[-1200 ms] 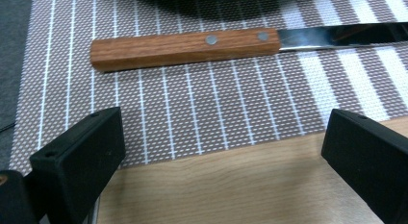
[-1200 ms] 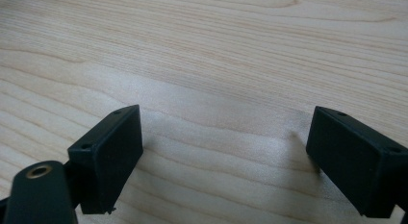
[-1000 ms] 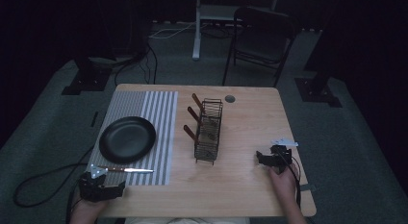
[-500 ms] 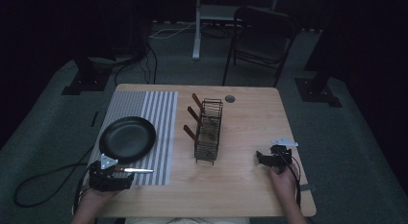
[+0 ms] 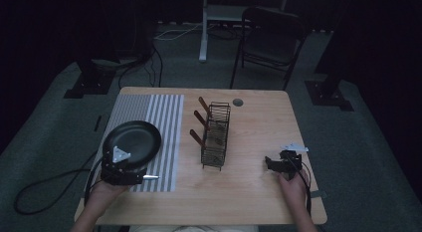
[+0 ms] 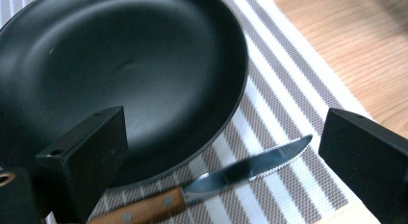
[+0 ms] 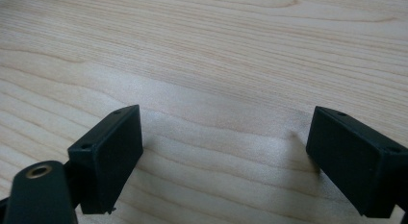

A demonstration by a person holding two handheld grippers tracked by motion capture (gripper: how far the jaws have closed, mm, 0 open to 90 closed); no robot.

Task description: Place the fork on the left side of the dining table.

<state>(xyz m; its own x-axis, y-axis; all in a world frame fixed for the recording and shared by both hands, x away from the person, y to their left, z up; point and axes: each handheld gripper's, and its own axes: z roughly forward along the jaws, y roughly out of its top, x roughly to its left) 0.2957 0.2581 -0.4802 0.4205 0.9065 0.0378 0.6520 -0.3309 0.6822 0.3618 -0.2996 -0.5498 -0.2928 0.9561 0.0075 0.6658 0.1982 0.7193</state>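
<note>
At the left of the high view, the person's left hand (image 5: pixel 107 188) is holding the left gripper (image 5: pixel 121 168) low over the near end of a striped placemat (image 5: pixel 164 117), which is lying on the left part of the wooden worktop (image 5: pixel 259 122). A black pan (image 5: pixel 134 138) is sitting on the placemat, and the gripper is overlapping its near rim from above. In the left gripper view the fingers (image 6: pixel 86 156) are standing wide apart and clamping nothing. Between them a knife (image 6: pixel 216 183) with a wooden handle and a serrated blade is lying flat on the placemat, just beside the near edge of the pan, its tip pointing toward the right finger. Whether the blade is touching the pan's rim cannot be told. In the high view the knife tip is sticking out to the right of the gripper.

Near the middle of the worktop a wire rack (image 5: pixel 216 135) is standing upright, with three brown wooden handles (image 5: pixel 199 120) sticking out of its left side.

At the right, the person's right hand (image 5: pixel 293 184) is holding the right gripper (image 5: pixel 271 165) just above bare wood, well apart from the rack. Its fingers (image 7: pixel 108 152) are spreading wide with nothing between them, and their shadow is falling on the wood.
</note>
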